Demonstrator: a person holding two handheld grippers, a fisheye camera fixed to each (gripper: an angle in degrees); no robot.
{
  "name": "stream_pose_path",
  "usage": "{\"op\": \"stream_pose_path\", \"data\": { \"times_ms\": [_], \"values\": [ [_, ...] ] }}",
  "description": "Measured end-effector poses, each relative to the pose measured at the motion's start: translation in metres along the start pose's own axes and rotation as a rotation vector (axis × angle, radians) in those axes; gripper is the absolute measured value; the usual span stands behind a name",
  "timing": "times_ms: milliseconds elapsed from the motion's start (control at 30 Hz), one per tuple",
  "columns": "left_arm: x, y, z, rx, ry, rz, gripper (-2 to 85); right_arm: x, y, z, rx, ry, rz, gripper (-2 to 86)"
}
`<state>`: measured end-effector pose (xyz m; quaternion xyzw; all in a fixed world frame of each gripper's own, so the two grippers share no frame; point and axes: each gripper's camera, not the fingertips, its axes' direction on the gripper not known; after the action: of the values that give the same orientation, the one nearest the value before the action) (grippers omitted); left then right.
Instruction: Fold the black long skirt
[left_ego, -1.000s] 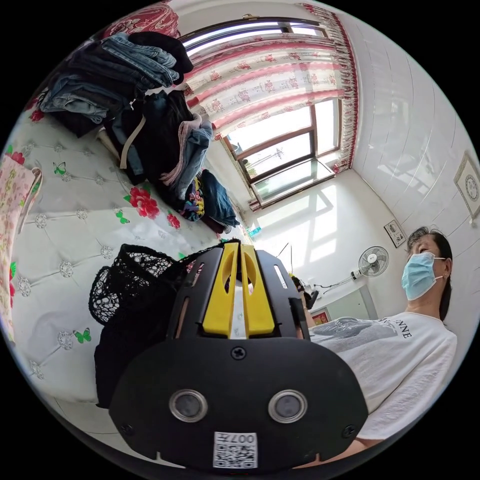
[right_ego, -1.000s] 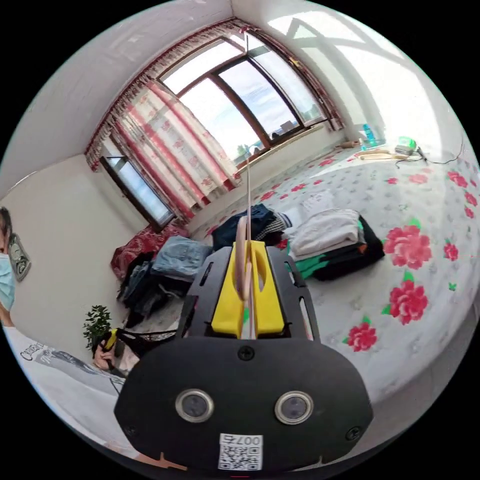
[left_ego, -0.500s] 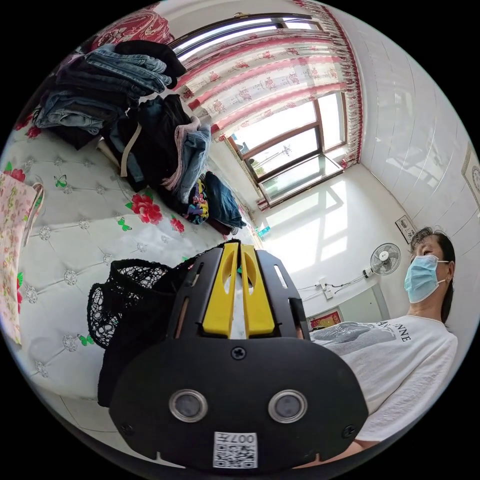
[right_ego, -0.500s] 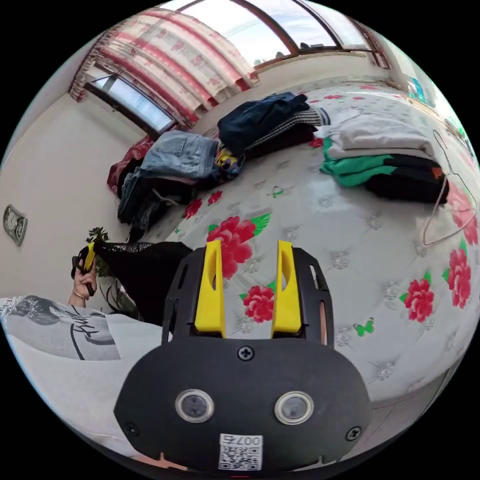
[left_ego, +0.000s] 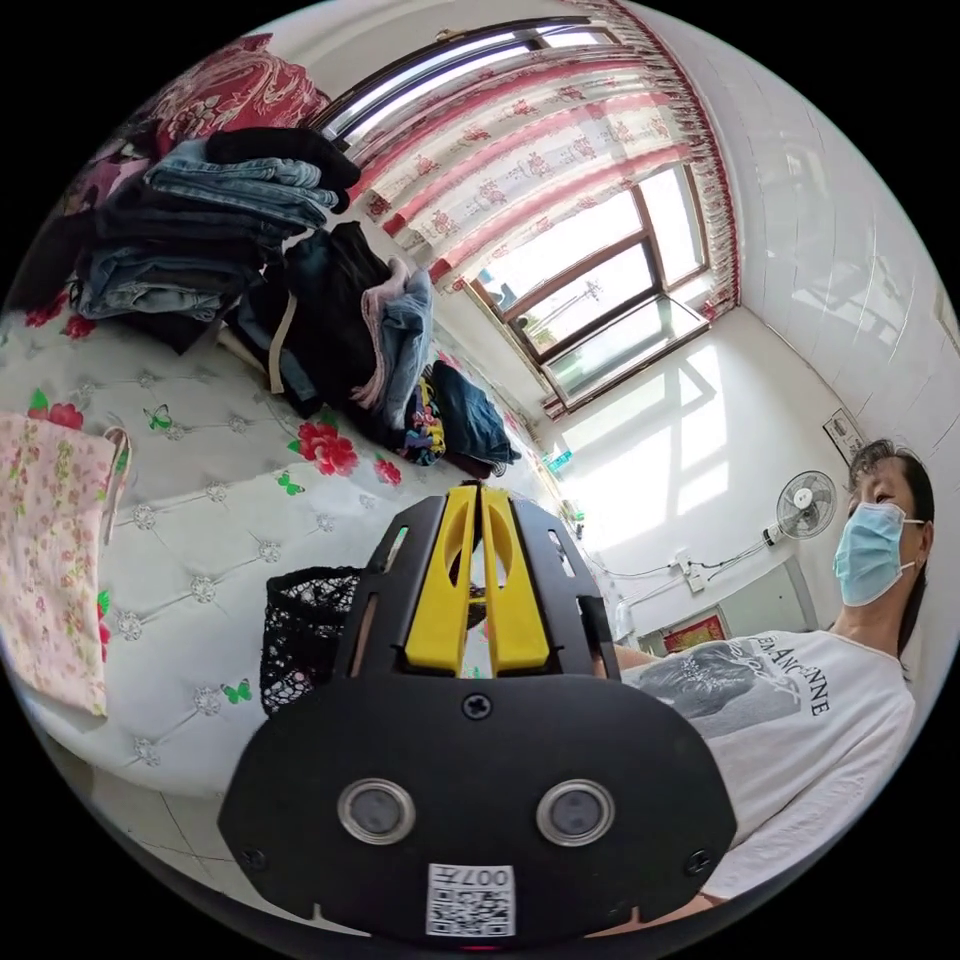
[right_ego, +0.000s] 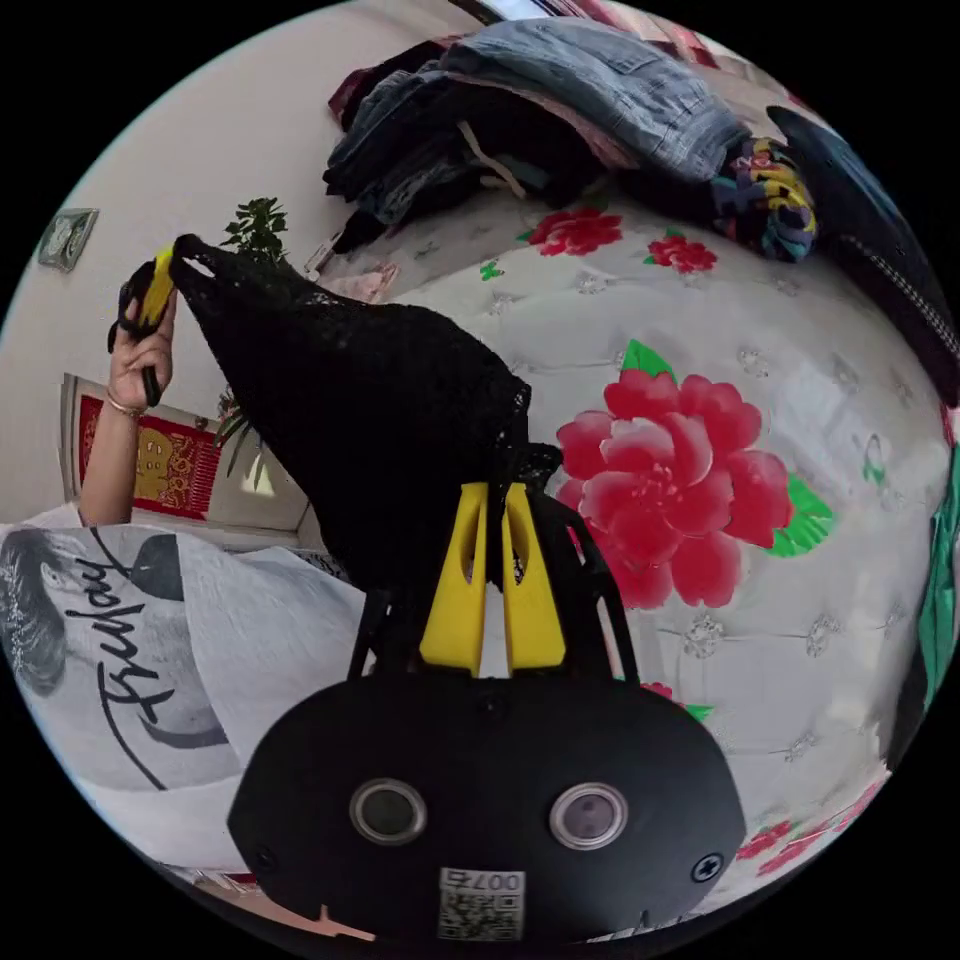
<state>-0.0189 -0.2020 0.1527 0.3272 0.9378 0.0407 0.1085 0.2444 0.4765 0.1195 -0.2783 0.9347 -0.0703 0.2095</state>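
The black long skirt (right_ego: 370, 420), of lace mesh, hangs stretched in the air between the two grippers, in front of the person's white T-shirt (right_ego: 150, 660). In the right gripper view my right gripper (right_ego: 493, 488) is shut on one top corner of it. The left gripper (right_ego: 150, 290), held up in a hand at the far left, is shut on the other corner. In the left gripper view the left gripper (left_ego: 478, 490) has its yellow jaws together with black fabric pinched low between them, and the lace skirt (left_ego: 300, 640) bunches beside it on the left.
A bed with a white quilted flowered cover (right_ego: 800, 420) lies beyond the skirt. Piles of jeans and dark clothes (left_ego: 230, 230) stand along its far side by the curtained window. A pink flowered cloth (left_ego: 50, 560) lies at the bed's edge. Green folded clothes (right_ego: 940, 600) sit at the right.
My right gripper let go of a hanger, which then lay on the bed, opened, swung over to the skirt and shut on its corner. The left gripper has kept its hold.
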Motion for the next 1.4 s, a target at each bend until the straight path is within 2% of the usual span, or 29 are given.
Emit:
{"op": "stream_pose_path", "data": {
  "times_ms": [67,200,267,333,367,433,500,600,667,733,833,933,1000,1033,1100,1167,1300,1367,1400],
  "values": [
    [0.016,-0.037,-0.014,0.040,-0.066,0.058,-0.9,-0.020,-0.002,-0.057,0.103,0.080,-0.090,0.9],
    [0.061,-0.109,-0.027,0.169,-0.063,0.194,-0.7,-0.052,-0.013,-0.159,0.332,0.252,-0.159,1.3],
    [0.090,-0.164,-0.020,0.234,-0.097,0.252,-0.1,-0.072,-0.027,-0.215,0.486,0.431,-0.156,2.2],
    [0.105,-0.196,-0.007,0.259,-0.167,0.291,1.7,-0.080,-0.042,-0.238,0.557,0.627,-0.103,3.4],
    [0.106,-0.207,0.000,0.277,-0.199,0.279,4.2,-0.077,-0.050,-0.245,0.579,0.724,-0.055,4.0],
    [0.101,-0.207,0.013,0.266,-0.248,0.263,7.1,-0.062,-0.055,-0.244,0.547,0.781,0.059,4.8],
    [0.089,-0.181,0.028,0.230,-0.279,0.260,8.0,-0.045,-0.045,-0.229,0.497,0.714,0.120,5.5],
    [0.056,-0.097,0.072,0.036,-0.334,0.278,9.0,-0.024,0.009,-0.174,0.438,0.522,0.143,6.7],
    [0.015,-0.002,0.117,-0.200,-0.355,0.174,10.2,-0.010,0.064,-0.106,0.308,0.399,0.205,7.8],
    [-0.009,0.068,0.148,-0.362,-0.295,0.047,11.0,0.001,0.104,-0.056,0.177,0.316,0.320,8.3],
    [-0.009,0.151,0.183,-0.494,-0.310,-0.049,11.3,0.004,0.155,-0.004,0.068,0.226,0.471,8.5],
    [0.007,0.176,0.228,-0.656,-0.416,0.042,9.3,-0.003,0.169,0.026,0.005,0.151,0.518,7.7],
    [0.013,0.179,0.260,-0.762,-0.489,0.122,5.5,-0.015,0.163,0.037,-0.026,0.283,0.480,3.8],
    [0.019,0.175,0.273,-0.780,-0.526,0.200,0.8,-0.020,0.153,0.046,-0.092,0.341,0.408,2.4],
    [0.016,0.156,0.292,-0.851,-0.449,0.188,-0.2,-0.018,0.134,0.045,-0.139,0.284,0.328,1.1],
    [0.023,0.108,0.298,-0.788,-0.388,0.172,-0.4,-0.012,0.111,0.009,-0.008,0.267,0.312,0.5],
    [0.063,0.011,0.285,-0.535,-0.448,0.270,1.3,-0.002,0.079,-0.071,0.228,0.481,0.354,0.6],
    [0.079,-0.036,0.272,-0.378,-0.481,0.264,5.1,0.013,0.073,-0.118,0.369,0.460,0.412,1.7],
    [0.081,-0.043,0.269,-0.355,-0.492,0.261,6.1,0.017,0.074,-0.126,0.389,0.447,0.429,2.1]
  ]
}}
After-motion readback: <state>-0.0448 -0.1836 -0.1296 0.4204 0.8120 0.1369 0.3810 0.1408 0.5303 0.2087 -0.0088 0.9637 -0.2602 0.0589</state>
